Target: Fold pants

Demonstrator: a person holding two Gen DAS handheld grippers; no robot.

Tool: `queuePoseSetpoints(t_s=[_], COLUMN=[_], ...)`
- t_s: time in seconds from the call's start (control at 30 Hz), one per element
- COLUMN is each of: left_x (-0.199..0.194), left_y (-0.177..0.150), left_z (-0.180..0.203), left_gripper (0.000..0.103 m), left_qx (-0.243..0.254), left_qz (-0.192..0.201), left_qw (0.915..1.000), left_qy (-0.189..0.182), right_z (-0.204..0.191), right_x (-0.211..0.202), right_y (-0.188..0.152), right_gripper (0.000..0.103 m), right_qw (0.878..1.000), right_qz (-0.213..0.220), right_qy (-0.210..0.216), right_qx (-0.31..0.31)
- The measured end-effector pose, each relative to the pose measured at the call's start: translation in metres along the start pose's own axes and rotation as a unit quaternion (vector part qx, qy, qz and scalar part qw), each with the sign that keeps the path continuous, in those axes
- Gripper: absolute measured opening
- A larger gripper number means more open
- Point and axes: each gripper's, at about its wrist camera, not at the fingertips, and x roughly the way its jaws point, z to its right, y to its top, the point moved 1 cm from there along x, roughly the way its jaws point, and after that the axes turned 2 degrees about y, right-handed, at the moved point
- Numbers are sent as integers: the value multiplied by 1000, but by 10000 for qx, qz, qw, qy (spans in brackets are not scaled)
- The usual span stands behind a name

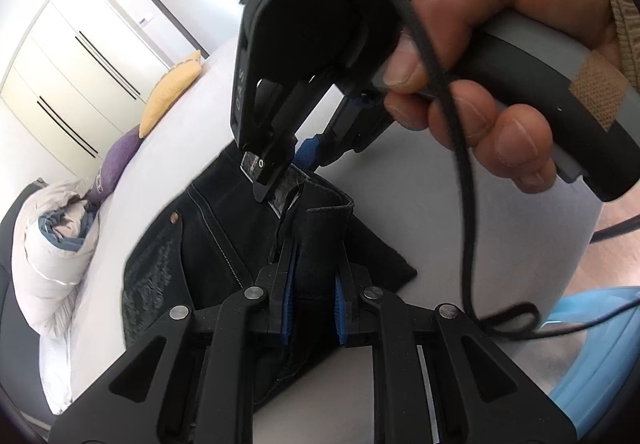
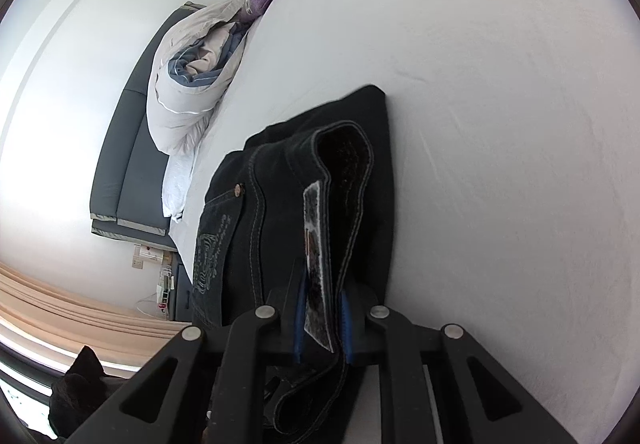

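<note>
Dark denim pants [image 1: 208,244] lie partly folded on a white bed sheet [image 1: 420,204]. My left gripper [image 1: 314,276] is shut on a thick fold of the pants' edge, blue pads pressing both sides. My right gripper [image 1: 288,164], held by a hand, shows beyond it in the left wrist view, clamped on the waistband. In the right wrist view the right gripper [image 2: 322,320] is shut on the pants [image 2: 280,204] at the waistband with its grey inner label [image 2: 318,244]. The lifted waistband stands up between the fingers.
A rolled white duvet [image 1: 52,256] and purple [image 1: 116,160] and yellow [image 1: 172,92] pillows lie at the head of the bed. A black cable [image 1: 452,148] hangs from the right gripper. White wardrobes [image 1: 72,84] stand beyond. A blue object [image 1: 592,344] sits lower right.
</note>
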Motion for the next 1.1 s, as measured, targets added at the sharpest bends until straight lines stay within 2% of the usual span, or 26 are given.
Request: queuePoseSetpoints(t_s=[0.07, 0.13, 0.23, 0.27, 0.3, 0.37, 0.43, 0.53, 0.6, 0.63, 0.7, 0.77, 0.83, 0.87, 0.9, 0.93, 0.97, 1.0, 1.1], left_x=[6, 7, -2, -6, -11, -28, -39, -35, -21, -11, 4, 29, 66, 78, 89, 108, 118, 131, 138], left_y=[-4, -4, -7, -10, -14, -25, -32, -43, -46, -48, -50, -49, -49, -45, -49, -57, -55, -62, -68], left_z=[-1, -3, -17, -24, -33, -50, -69, -114, -149, -173, -203, -232, -255, -257, -263, -264, -262, -254, -243], left_gripper=[16, 16, 22, 29, 49, 79, 79, 79, 76, 72, 45, 32, 29, 22, 19, 16, 12, 11, 11], left_qx=[-27, 55, -133, -247, -351, -522, -668, -1201, -1711, -2051, -2458, -2822, -3116, -3207, -3285, -3327, -3286, -3166, -3003], left_qz=[-17, -66, -102, -108, -100, 100, 208, 126, 78, 52, 51, -49, -295, -442, -628, -886, -1067, -1200, -1099], left_qw=[10000, 9999, 9997, 9993, 9986, 9982, 9973, 9925, 9849, 9782, 9680, 9563, 9432, 9391, 9351, 9309, 9304, 9330, 9423], left_qy=[47, 113, -160, -275, -369, -267, -208, -213, -262, -332, -495, -771, -1116, -1155, -1171, -1215, -1227, -1223, -989], right_z=[8, 11, 9, 8, 8, 9, 6, -14, -34, -42, -50, -46, -37, -28, -22, -16, -14, -15, -19], right_x=[1, 0, -7, -11, -14, -27, -42, -58, -57, -51, -37, -15, 1, 10, 12, 13, 13, 15, 17], right_y=[-1, -1, 3, 4, 4, 5, 5, 4, 2, 0, -4, -10, -14, -15, -16, -16, -17, -18, -21], right_gripper=[15, 20, 30, 32, 36, 44, 46, 45, 45, 45, 45, 42, 21, 7, 0, 0, 0, 0, 0], right_qw=[9998, 9995, 9996, 9997, 9997, 9995, 9991, 9971, 9945, 9939, 9948, 9967, 9983, 9988, 9989, 9991, 9991, 9990, 9981], right_qz=[55, 23, -35, 1, 37, 179, 338, 434, 363, 276, 67, -189, -373, -439, -424, -409, -399, -403, -383], right_qy=[137, 288, 251, 223, 214, 101, 62, 618, 975, 1028, 929, 678, 319, 15, -144, -110, -108, -185, -355], right_qx=[104, 145, 104, 111, 135, 221, 254, 78, -157, -275, -406, -399, -325, -228, -162, -49, -35, -104, -313])
